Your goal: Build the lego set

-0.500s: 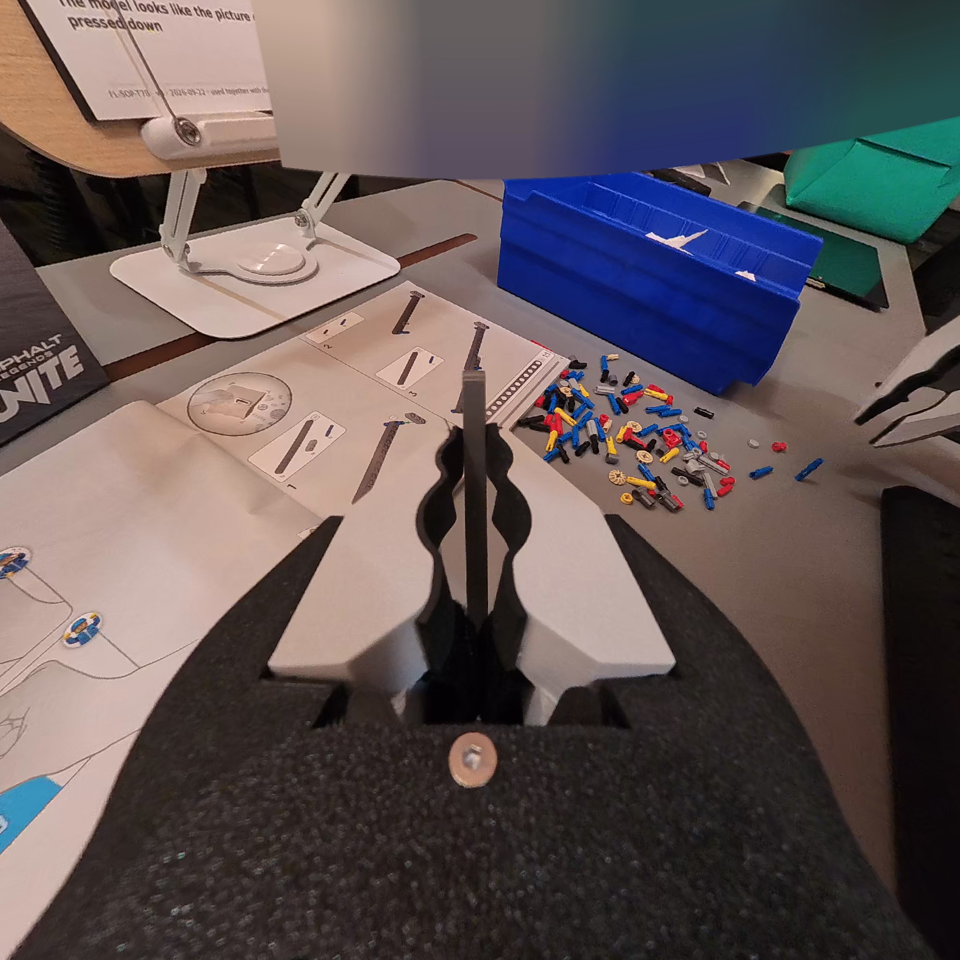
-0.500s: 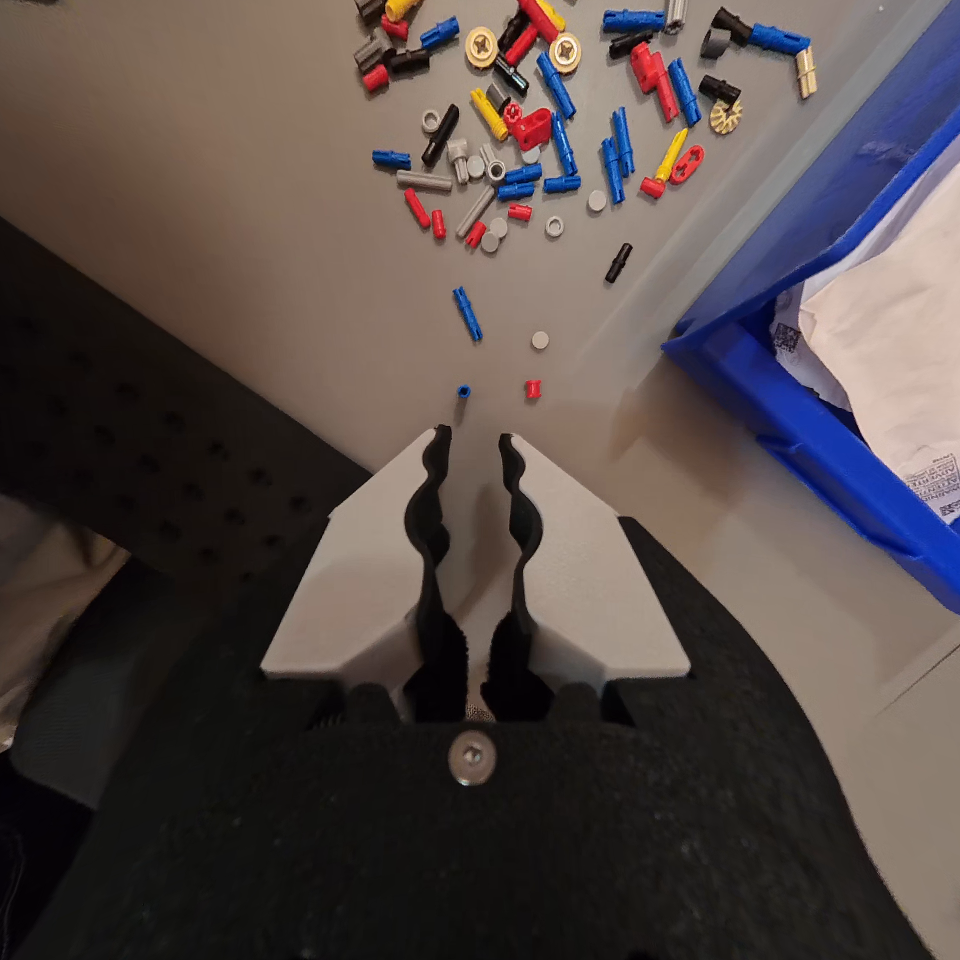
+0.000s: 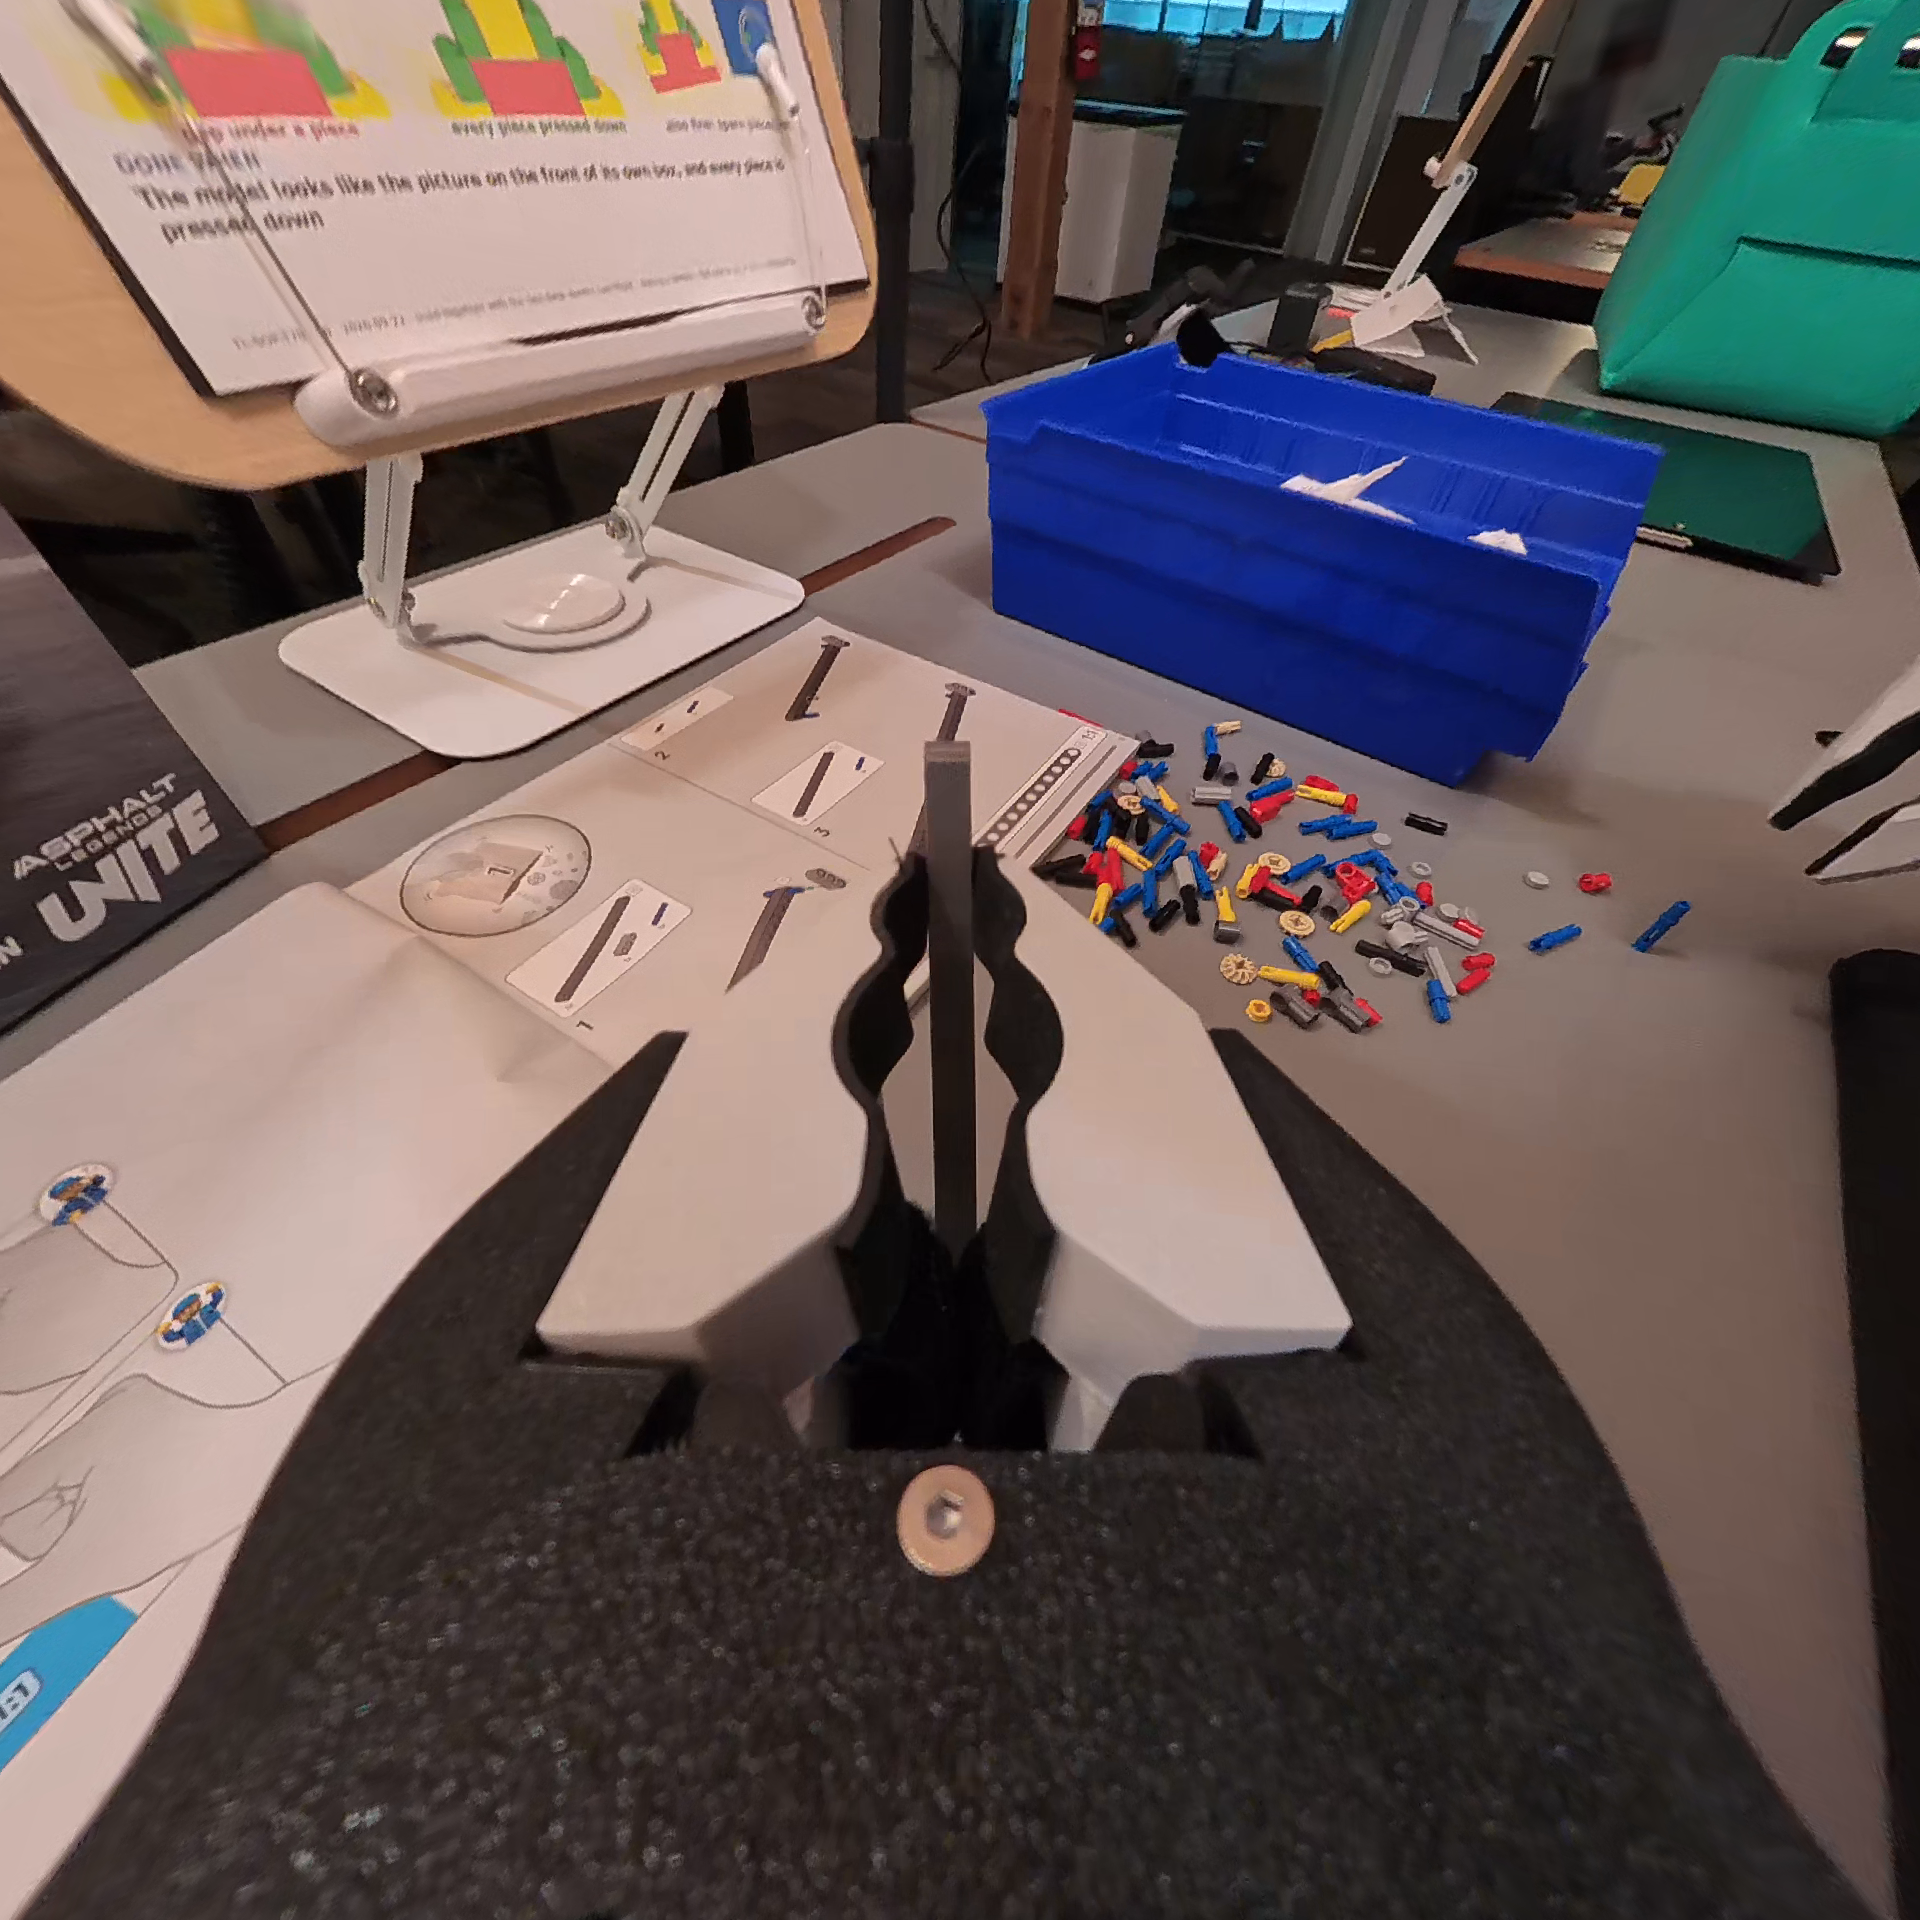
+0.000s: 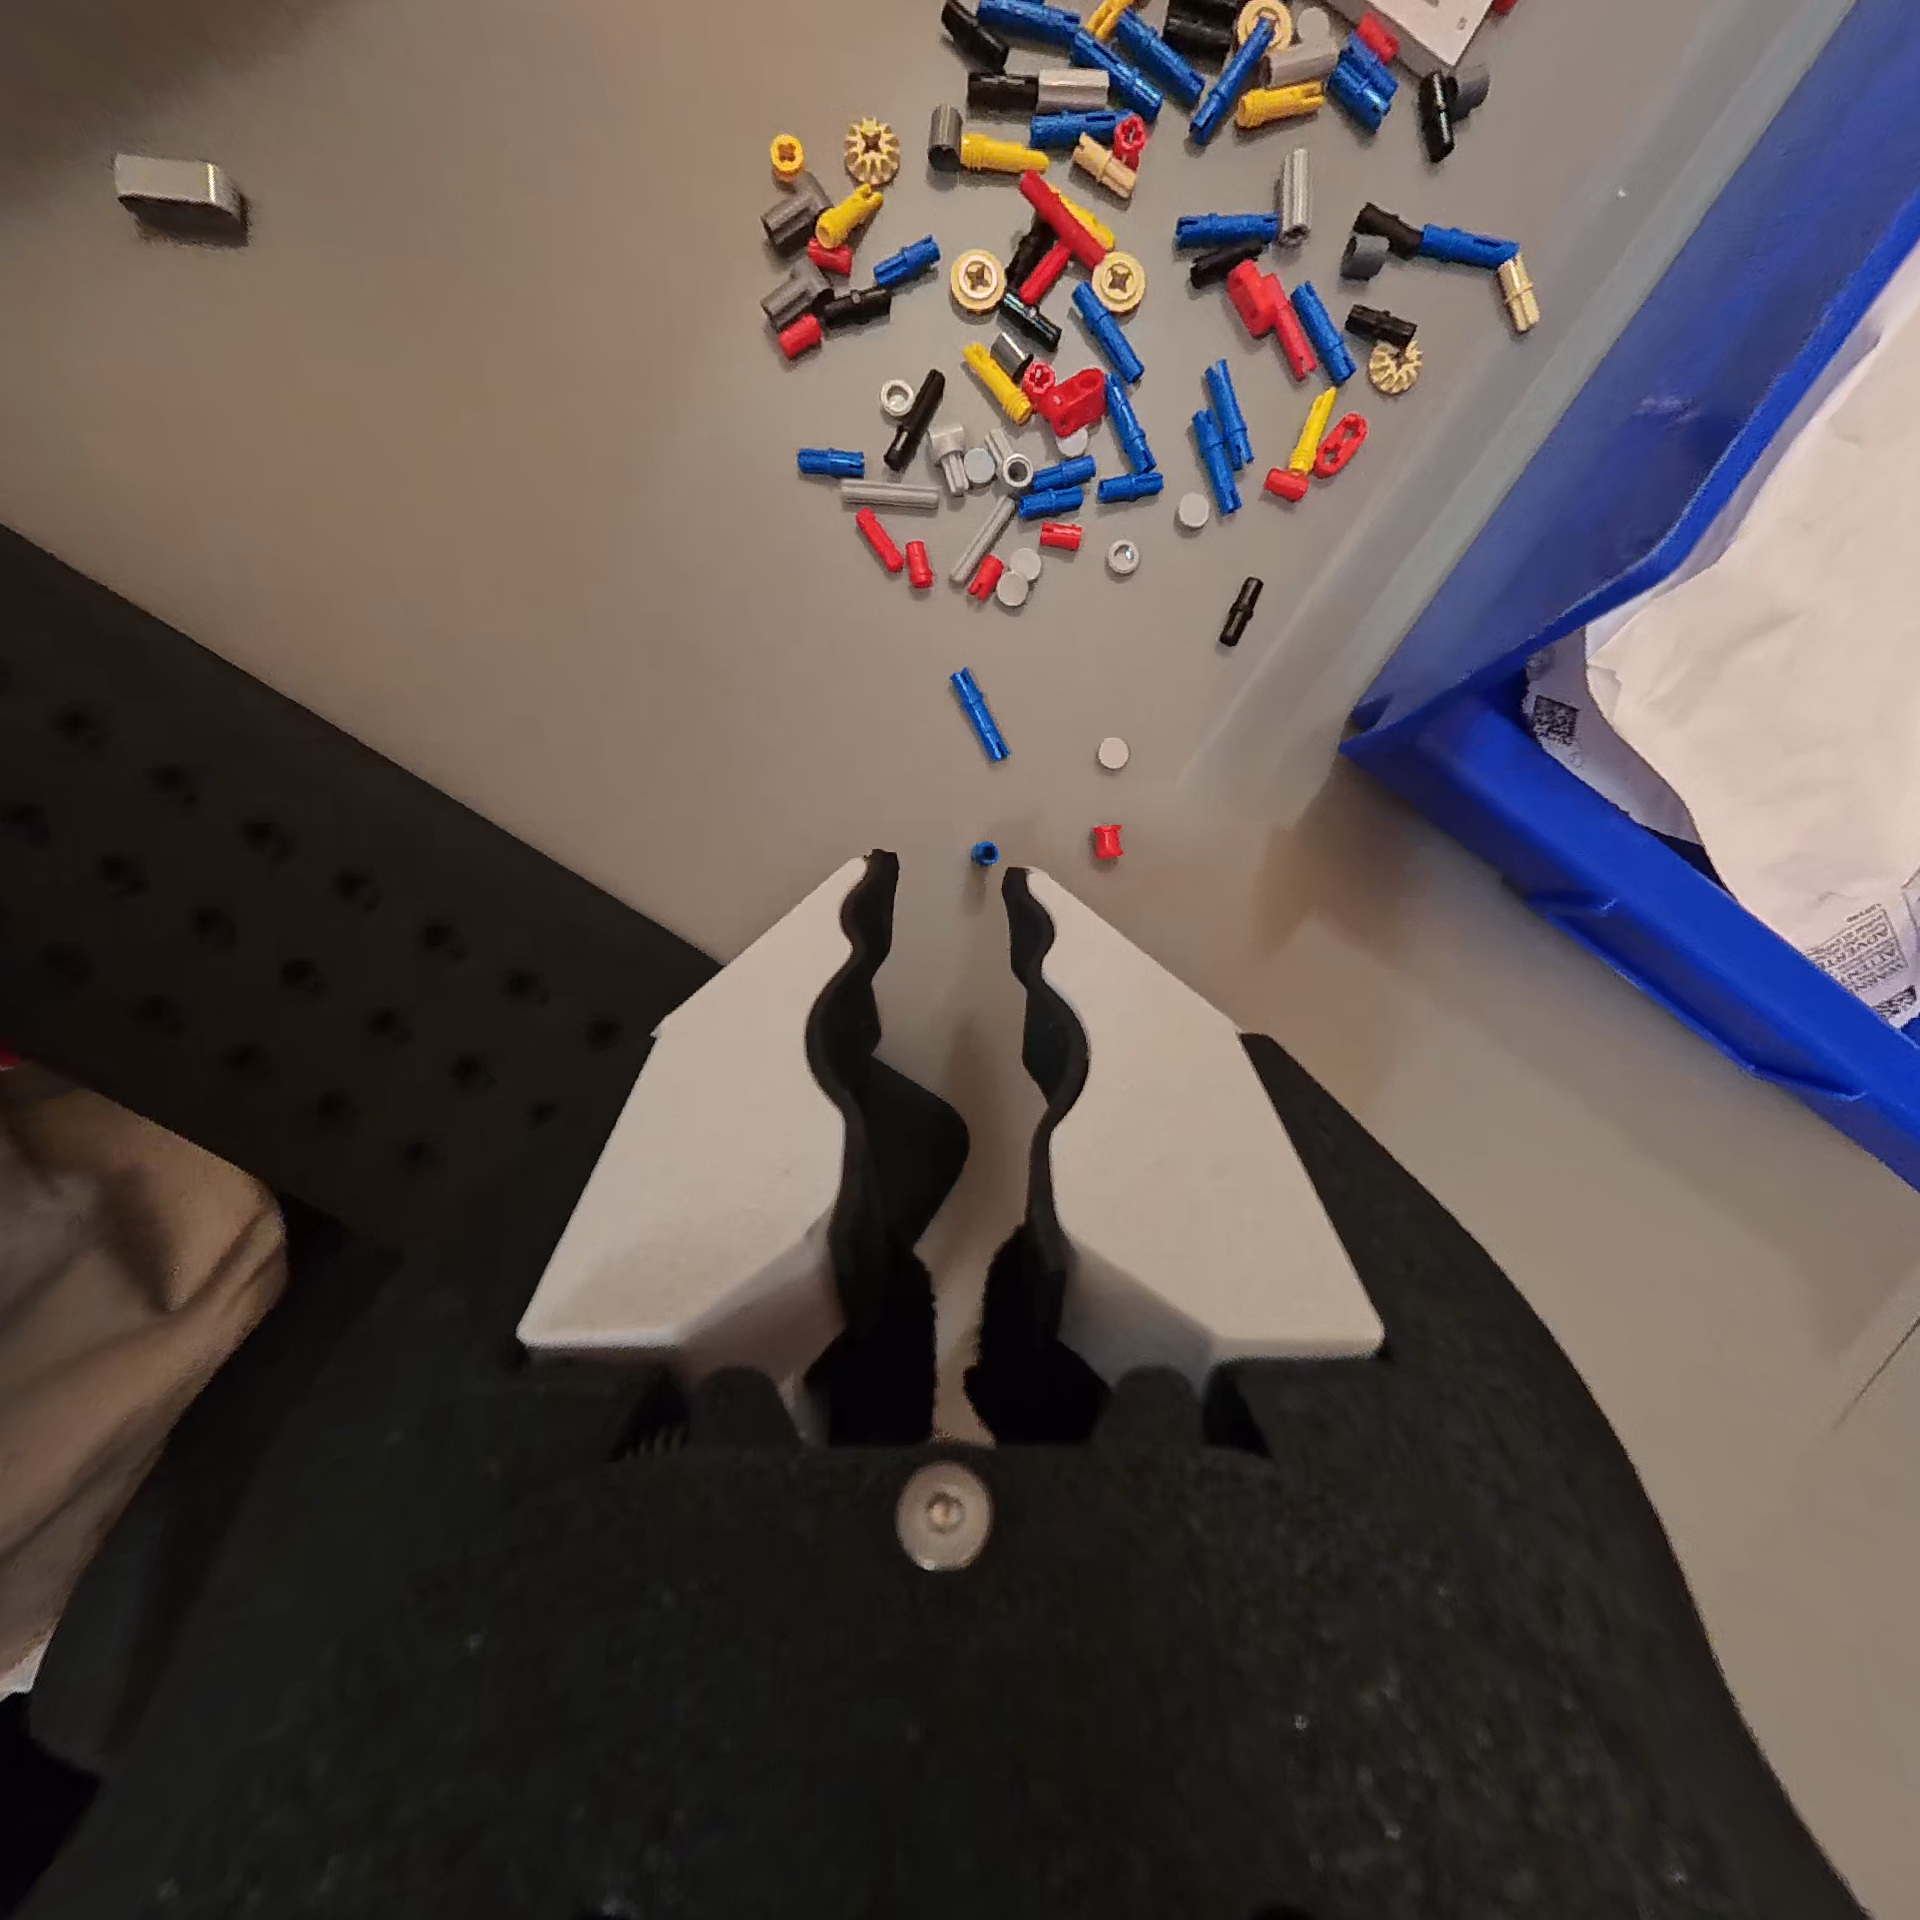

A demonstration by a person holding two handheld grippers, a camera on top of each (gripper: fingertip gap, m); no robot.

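My left gripper (image 3: 948, 868) is shut on a long dark grey beam (image 3: 951, 935), held edge-on and sticking out past the fingertips above the open instruction booklet (image 3: 665, 821). A heap of small lego pins and connectors (image 3: 1278, 883) in blue, red, yellow, black and grey lies on the grey table; it also shows in the right wrist view (image 4: 1101, 312). My right gripper (image 4: 943, 864) is open and empty, just short of a small blue pin standing on end (image 4: 983, 854). A small red bush (image 4: 1108, 841) lies to its right. The right gripper's tips show in the left wrist view (image 3: 1860, 821).
A blue bin (image 3: 1299, 582) with white paper bags stands behind the heap, also at the right in the right wrist view (image 4: 1621, 862). A white book stand (image 3: 540, 644) holds a sheet at the back left. A black perforated mat (image 4: 260, 914) lies left. A grey piece (image 4: 177, 192) lies apart. My hands' fingertips stand some 30 cm from each other. Between my right fingertips and the small red bush (image 4: 1108, 841) there is roughly 6 cm. It turns up in the left wrist view (image 3: 1594, 881) as well.
My right gripper has opened a little wider and edged closer to the upright blue pin. The left gripper has tilted up slightly, still holding the beam.
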